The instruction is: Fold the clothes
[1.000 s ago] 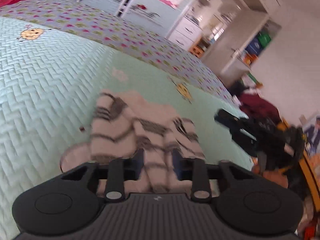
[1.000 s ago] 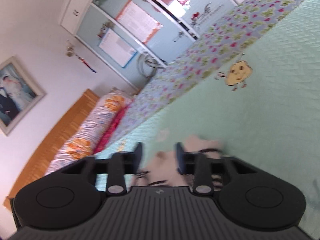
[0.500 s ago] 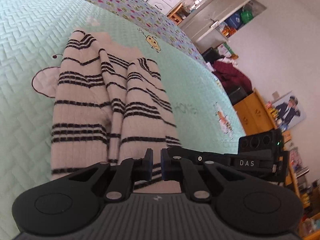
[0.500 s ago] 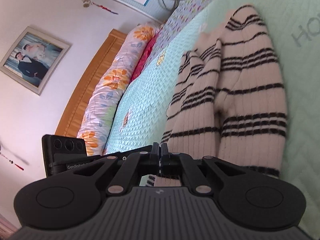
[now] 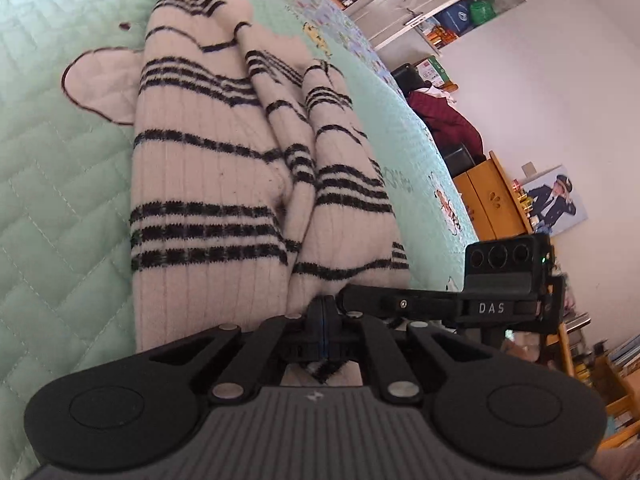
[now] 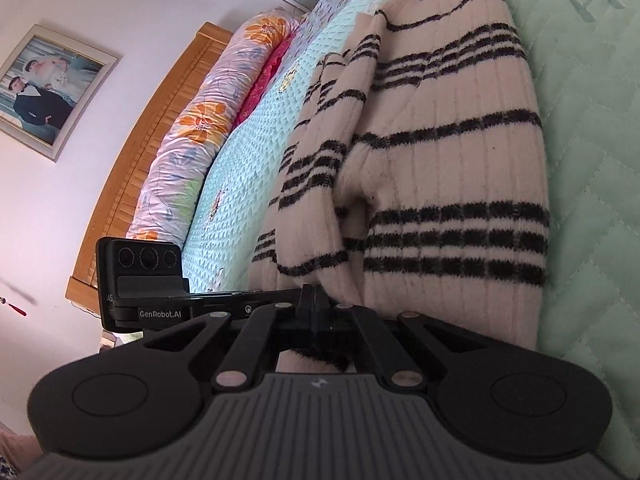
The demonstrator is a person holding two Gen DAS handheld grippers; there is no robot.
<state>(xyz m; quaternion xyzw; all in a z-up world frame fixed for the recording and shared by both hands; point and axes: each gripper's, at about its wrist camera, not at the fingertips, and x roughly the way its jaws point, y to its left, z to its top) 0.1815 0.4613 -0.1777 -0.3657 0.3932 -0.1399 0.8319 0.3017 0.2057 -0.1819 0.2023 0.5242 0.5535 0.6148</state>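
On the mint-green quilt [image 5: 52,184] of the bed lies the sweater [image 5: 208,184], cream with black stripes, stretched away from us along the bed with a deep fold running down its middle. We hold its near hem with both grippers at once: the left gripper [image 5: 323,312] has its fingers pressed together on a pinch of knit at the hem, near the middle fold, and the right gripper [image 6: 314,300] is likewise clamped on the hem, with a tuft of striped fabric showing beneath its closed fingers. The two tools sit just beside each other; in the left view the right one reaches in from the right edge, and in the right view the left one comes in from the left. To the left of the sweater we see a broad stretch of bare quilt with a pale patch outlined in dark stitching [image 5: 104,84] partly under the sweater's edge. To the right the quilt runs on toward the bed's side edge, past which stand a wooden cabinet [image 5: 492,200] and a dark red heap [image 5: 444,120]. In the right view a floral bolster [image 6: 200,120] lies along the wooden headboard [image 6: 148,140], well apart from the sweater, with open quilt between them.
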